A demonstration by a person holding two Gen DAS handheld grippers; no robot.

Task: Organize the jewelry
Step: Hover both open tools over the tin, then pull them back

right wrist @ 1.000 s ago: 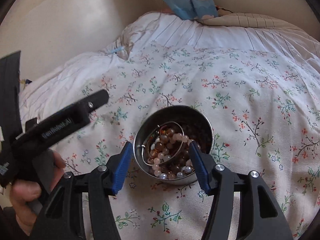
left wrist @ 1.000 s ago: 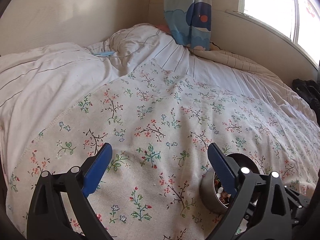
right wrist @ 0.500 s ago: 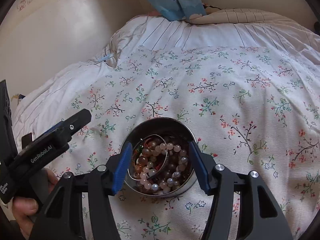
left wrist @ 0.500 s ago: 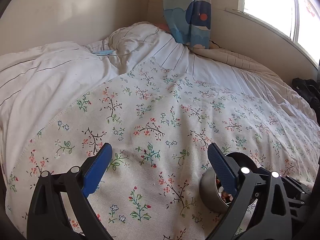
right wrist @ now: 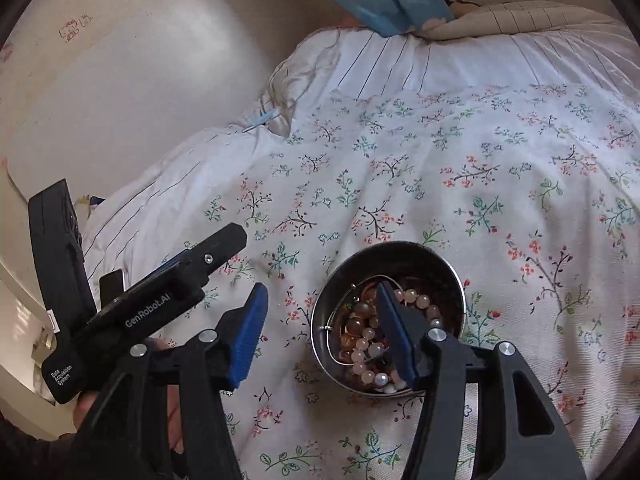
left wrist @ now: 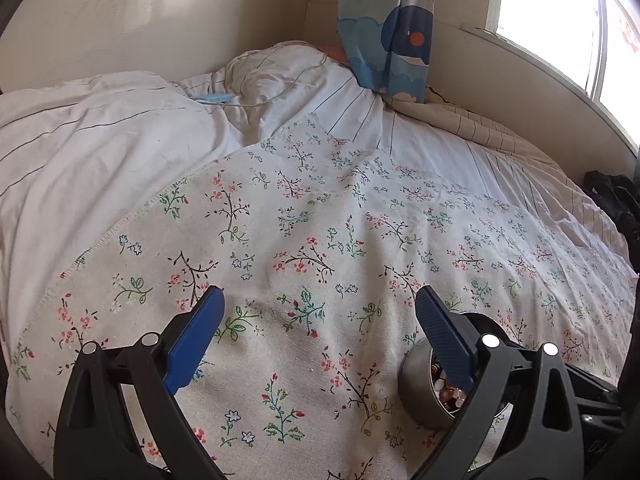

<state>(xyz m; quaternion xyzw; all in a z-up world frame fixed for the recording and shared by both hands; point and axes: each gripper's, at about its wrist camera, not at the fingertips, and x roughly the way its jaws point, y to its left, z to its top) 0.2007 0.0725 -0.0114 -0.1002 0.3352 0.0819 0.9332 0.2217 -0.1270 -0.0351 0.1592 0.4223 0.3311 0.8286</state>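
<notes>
Bed with floral sheet (left wrist: pixel 320 240), wall behind. Metal tin (right wrist: pixel 340 280) of beaded jewelry (right wrist: pixel 362 328) on sheet at 5 o'clock in left view. Left gripper (left wrist: pixel 316 340) jaws wide apart, empty. Right gripper (right wrist: pixel 320 332) jaws apart, one finger (right wrist: pixel 394 332) over tin, gripping nothing.

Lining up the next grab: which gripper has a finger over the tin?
The right gripper: one finger overlaps the tin; the left gripper stands beside it.
</notes>
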